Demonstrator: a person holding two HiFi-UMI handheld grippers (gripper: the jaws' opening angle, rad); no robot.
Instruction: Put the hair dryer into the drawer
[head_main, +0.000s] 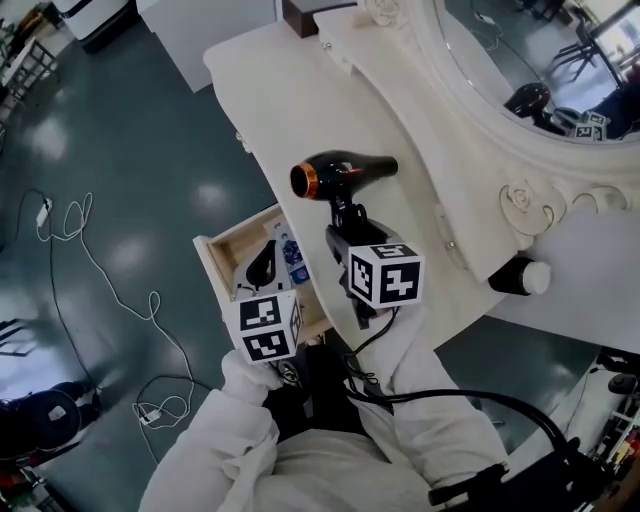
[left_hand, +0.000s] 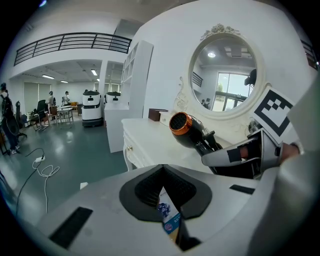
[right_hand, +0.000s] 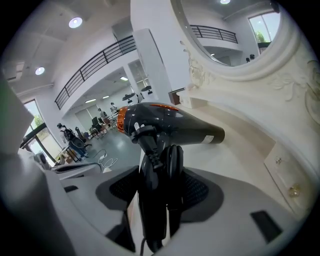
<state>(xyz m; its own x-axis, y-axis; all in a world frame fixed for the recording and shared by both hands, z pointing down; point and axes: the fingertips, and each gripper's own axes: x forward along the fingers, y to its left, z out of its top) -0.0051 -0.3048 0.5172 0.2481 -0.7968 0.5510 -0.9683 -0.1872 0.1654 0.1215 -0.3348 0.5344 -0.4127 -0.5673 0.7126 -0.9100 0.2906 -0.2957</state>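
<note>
The black hair dryer (head_main: 340, 175) with a copper ring at its rear end hangs just above the white dressing table (head_main: 290, 90). My right gripper (head_main: 346, 216) is shut on its folded handle (right_hand: 155, 190), and the barrel (right_hand: 172, 125) lies crosswise above the jaws. To the left, the drawer (head_main: 222, 250) under the table top stands pulled out, with a blue packet (head_main: 292, 256) inside. My left gripper (head_main: 262, 270) hovers over that drawer, shut and holding nothing. From the left gripper view, the dryer (left_hand: 187, 131) is ahead to the right, and the blue packet (left_hand: 169, 220) shows below the jaws.
A big oval mirror (head_main: 530, 60) in a carved white frame rises along the table's right side. A black bottle with a white cap (head_main: 522, 277) stands at the near right. A brown box (head_main: 305, 15) sits at the table's far end. White cables (head_main: 110, 290) lie on the floor to the left.
</note>
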